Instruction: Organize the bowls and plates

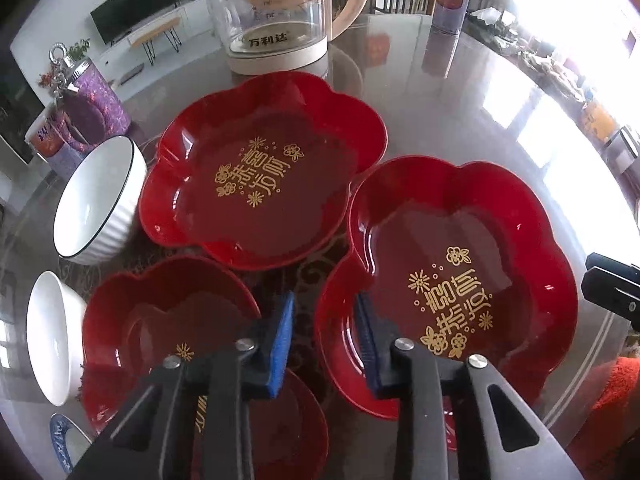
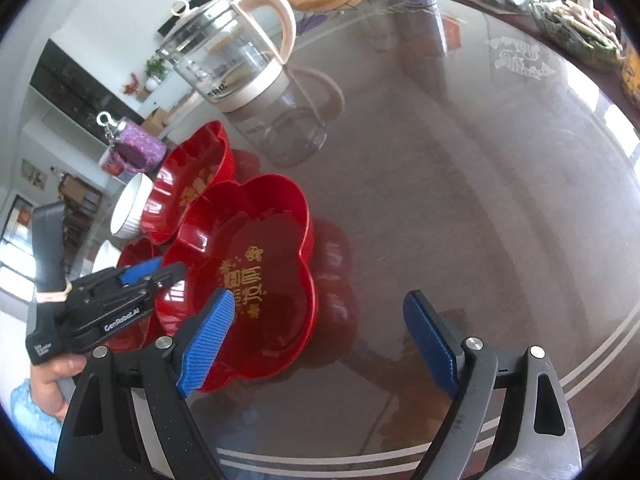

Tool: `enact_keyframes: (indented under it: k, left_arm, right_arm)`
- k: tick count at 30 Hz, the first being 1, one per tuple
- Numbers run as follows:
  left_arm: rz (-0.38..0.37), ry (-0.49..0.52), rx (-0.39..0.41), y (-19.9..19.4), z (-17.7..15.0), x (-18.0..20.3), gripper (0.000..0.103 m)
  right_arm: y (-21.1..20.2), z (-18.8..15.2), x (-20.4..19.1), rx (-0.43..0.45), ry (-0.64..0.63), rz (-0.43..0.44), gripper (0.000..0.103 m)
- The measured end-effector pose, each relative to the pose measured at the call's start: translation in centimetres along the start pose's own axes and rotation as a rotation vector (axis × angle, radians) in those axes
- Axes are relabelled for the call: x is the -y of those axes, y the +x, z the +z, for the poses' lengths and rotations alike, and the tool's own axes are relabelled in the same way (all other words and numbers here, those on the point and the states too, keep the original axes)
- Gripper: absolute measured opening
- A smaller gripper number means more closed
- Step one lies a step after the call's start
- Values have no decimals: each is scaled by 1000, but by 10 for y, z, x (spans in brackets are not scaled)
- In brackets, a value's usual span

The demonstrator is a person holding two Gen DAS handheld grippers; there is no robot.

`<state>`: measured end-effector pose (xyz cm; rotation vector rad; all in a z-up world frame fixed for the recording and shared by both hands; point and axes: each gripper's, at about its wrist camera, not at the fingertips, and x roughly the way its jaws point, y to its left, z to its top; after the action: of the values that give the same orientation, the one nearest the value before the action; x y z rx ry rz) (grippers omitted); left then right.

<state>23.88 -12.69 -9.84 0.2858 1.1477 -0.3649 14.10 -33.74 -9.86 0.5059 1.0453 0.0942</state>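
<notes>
The left gripper [image 1: 326,320] points steeply down over the glass-topped table [image 1: 460,120], its ribbed blue pads [image 1: 282,344] standing a narrow gap apart. Between them shows only the bare strip of table between two plates, and neither pad presses on anything; the right pad sits at the left rim of the right plate [image 1: 452,280], though contact cannot be told. The right gripper [image 2: 320,348] has its jaws spread wide and empty over the table, its left pad in front of the same plate's near rim.

All the plates are glossy red, moulded like flowers with scalloped rims, and carry gold characters and small blossoms in the well. Nearest on the left lies a red plate [image 1: 160,320] that overlaps another red plate [image 1: 288,432] mostly hidden under the gripper. Beside it on the left a smooth white bowl [image 1: 52,340] lies tilted, and a blue-patterned dish [image 1: 64,440] peeks in at the near left edge. Farther off a third large red plate [image 1: 264,168] sits flat, with a ribbed white bowl [image 1: 100,200] with a dark rim line tilted against its left side. Beyond stand a purple patterned jar [image 1: 96,96] with a silver lid and a clear glass kettle [image 1: 276,12] with a cream base and handle.
</notes>
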Motion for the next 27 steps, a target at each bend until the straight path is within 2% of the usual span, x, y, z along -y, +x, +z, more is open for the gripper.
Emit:
enact_keyframes:
  k: [2, 3, 4, 5, 10, 11, 12, 13, 15, 21, 24, 27]
  left_arm:
    - [-25, -16, -30, 7, 0, 2, 23]
    - [-24, -23, -34, 10, -1, 2, 21]
    - [-16, -25, -31, 11, -3, 3, 21]
    - [-15, -25, -18, 12, -4, 3, 17]
    - [-52, -72, -8, 13, -8, -3, 13]
    - [-62, -82, -7, 12, -10, -4, 12]
    - [-77, -89, -7, 11, -11, -4, 11]
    - [-83, -93, -4, 7, -14, -3, 10]
    - [-75, -88, 26, -5, -20, 2, 10]
    - [-143, -107, 128, -42, -29, 30, 10]
    - [-147, -109, 157, -44, -28, 50, 10]
    - [-179, -118, 137, -31, -22, 68, 10]
  right_arm:
    - [5, 2, -1, -9, -6, -6, 80]
    - [7, 3, -3, -17, -10, -12, 62]
    - [11, 4, -4, -25, -14, -19, 27]
    - [14, 4, -4, -32, -16, -24, 17]
    - [28, 8, -5, -47, -25, -78, 26]
    - [31, 8, -4, -55, -22, -73, 21]
    - [33, 8, -5, -59, -21, -54, 10]
    - [32, 8, -7, -56, -31, -65, 7]
    - [26, 7, -13, -32, -68, -91, 8]
    - [-11, 22, -3, 60, -104, -101, 11]
    - [-24, 28, 9, 95, -95, -127, 13]
    - [-30, 25, 31, 127, -34, -149, 15]
